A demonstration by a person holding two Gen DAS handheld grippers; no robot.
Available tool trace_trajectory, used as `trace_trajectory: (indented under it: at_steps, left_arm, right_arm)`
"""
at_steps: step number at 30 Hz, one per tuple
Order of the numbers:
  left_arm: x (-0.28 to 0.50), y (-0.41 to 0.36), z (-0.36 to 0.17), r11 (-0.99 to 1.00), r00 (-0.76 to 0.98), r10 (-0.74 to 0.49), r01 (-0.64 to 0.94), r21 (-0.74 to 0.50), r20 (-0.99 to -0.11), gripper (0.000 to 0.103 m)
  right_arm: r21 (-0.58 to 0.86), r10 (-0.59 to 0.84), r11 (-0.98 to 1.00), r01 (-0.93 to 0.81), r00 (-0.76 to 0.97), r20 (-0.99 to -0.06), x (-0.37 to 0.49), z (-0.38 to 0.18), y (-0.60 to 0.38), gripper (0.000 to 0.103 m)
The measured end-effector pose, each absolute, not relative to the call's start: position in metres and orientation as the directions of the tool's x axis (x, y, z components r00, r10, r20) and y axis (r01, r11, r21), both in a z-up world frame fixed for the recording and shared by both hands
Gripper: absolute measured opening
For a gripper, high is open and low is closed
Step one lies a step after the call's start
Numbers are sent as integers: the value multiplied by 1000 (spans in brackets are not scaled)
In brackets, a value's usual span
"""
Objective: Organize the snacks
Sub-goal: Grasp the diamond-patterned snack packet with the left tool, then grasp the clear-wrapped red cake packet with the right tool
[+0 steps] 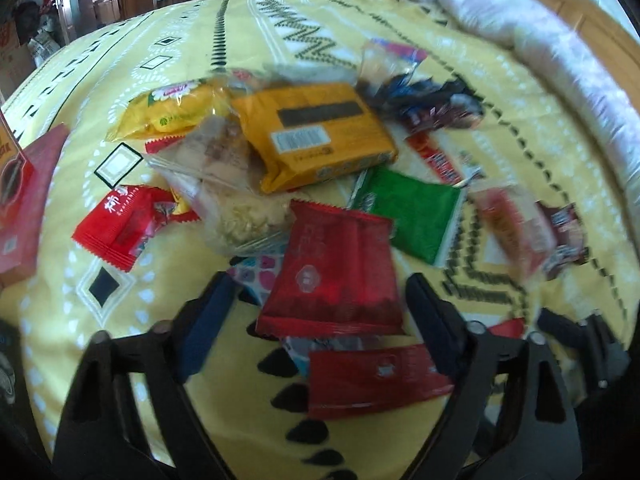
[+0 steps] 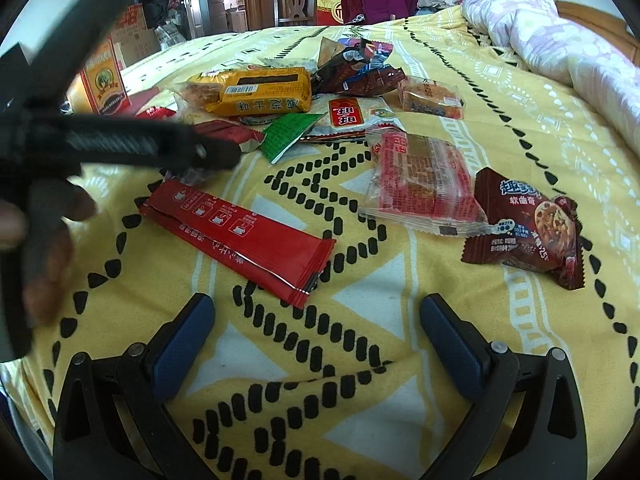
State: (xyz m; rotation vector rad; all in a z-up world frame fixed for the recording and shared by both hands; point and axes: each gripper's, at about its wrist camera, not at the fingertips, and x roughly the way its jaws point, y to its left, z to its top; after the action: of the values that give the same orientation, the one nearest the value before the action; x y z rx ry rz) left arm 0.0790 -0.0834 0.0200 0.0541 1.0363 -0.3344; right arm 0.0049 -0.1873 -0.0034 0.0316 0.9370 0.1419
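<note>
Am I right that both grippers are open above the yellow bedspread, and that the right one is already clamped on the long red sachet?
Not quite. In the right wrist view the right gripper is open and empty; the long red sachet lies on the yellow bedspread just ahead of its fingertips. The left gripper is open too.

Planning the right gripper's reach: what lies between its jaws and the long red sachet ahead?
Only bare yellow bedspread, as the right wrist view shows. The right gripper is open, and the long red sachet lies flat just beyond it.

One green packet, two claws
</note>
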Motion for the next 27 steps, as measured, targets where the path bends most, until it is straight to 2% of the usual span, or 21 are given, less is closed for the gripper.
trace_trajectory:
  at_steps: [2,3,5,8,11,16,20,22,23,27]
  left_arm:
    - [80,-79,21,951,467,-244,287,-115,-850,49]
    - [80,-76,22,945,455,-268,295,-140,-849,40]
    - [80,-68,26,933,441,-319,300,-196,-839,36]
    - [68,-61,32,933,467,-318,307,-186,-825,36]
    - [55,-57,39,929,481,-331,317,-191,-811,35]
    - [50,-45,48,923,498,-355,319,-214,-791,38]
    - [50,-34,56,920,517,-373,315,-234,-771,39]
    - [48,-31,56,917,506,-377,320,-238,-776,39]
    - [47,-29,55,916,504,-379,321,-239,-776,39]
    - [43,-14,51,925,501,-371,270,-266,-782,39]
  right_arm:
    - [94,155,986,-135,567,-809,5,0,-188,103]
    - [110,176,982,-151,545,-819,4,3,-191,103]
    - [166,217,976,-143,517,-828,-1,14,-200,103]
    - [207,236,972,-115,566,-790,-12,41,-211,103]
    - [188,203,978,-91,631,-749,-5,64,-222,103]
    - [135,116,991,-14,605,-788,45,60,-241,102]
    - [128,105,992,9,519,-848,87,30,-250,91]
    - [142,136,990,-23,484,-865,93,15,-249,72]
    - [159,153,987,-28,466,-871,93,9,-249,67]
    - [243,264,964,-105,450,-853,69,12,-231,63]
